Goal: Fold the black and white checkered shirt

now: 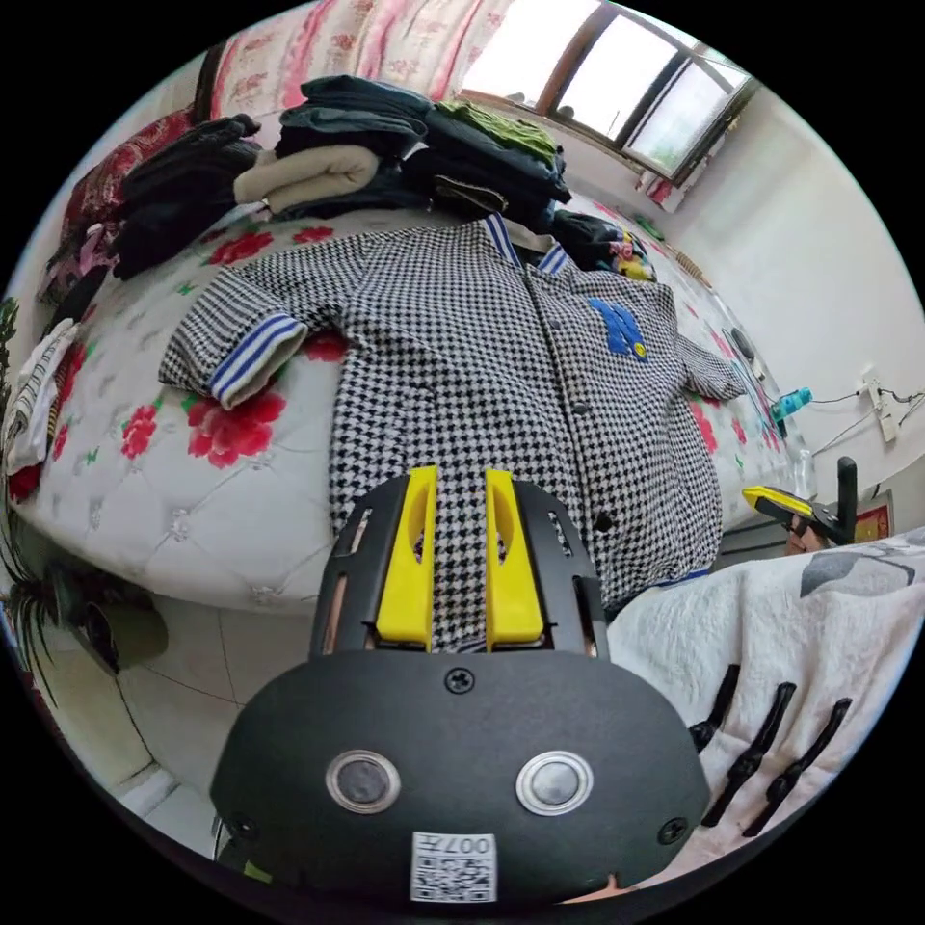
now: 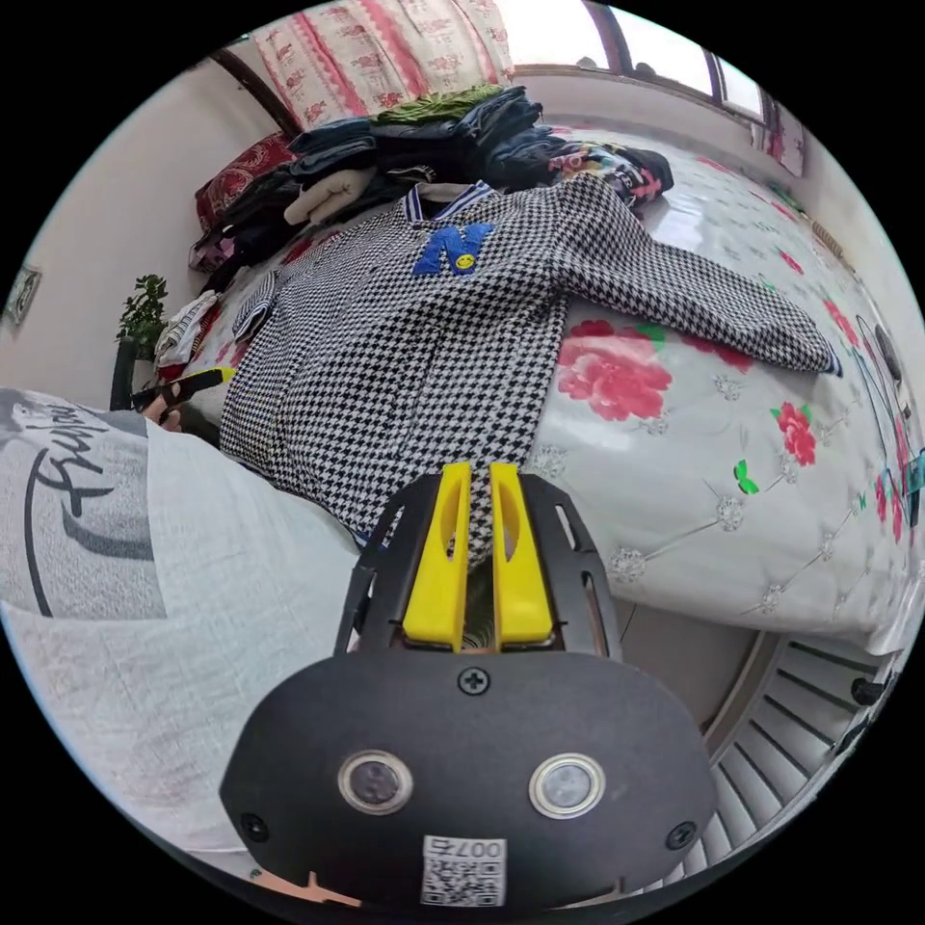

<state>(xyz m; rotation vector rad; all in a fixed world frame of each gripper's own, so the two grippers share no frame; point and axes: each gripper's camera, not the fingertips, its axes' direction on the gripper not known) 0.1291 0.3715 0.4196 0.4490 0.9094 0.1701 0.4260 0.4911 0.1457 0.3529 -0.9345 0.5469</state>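
The black and white checkered shirt (image 1: 482,337) lies front up and spread flat on a flowered bed (image 1: 193,482), collar toward the far side and both sleeves out. A blue letter patch sits on its chest. Its lower hem hangs over the near bed edge. My left gripper (image 1: 461,477) has its yellow jaws close together with the hem between them. My right gripper (image 2: 480,470) is shut on the hem of the shirt (image 2: 405,356) further along. The right gripper (image 1: 785,503) also shows by the shirt's far corner, and the left gripper (image 2: 188,383) by the other corner.
A pile of folded dark clothes (image 1: 385,145) stands behind the collar, seen too in the right gripper view (image 2: 434,135). The person's white garment (image 2: 145,540) is close beside the grippers. The bed (image 2: 694,462) ends just below the hem, with tiled floor (image 1: 193,674) under it.
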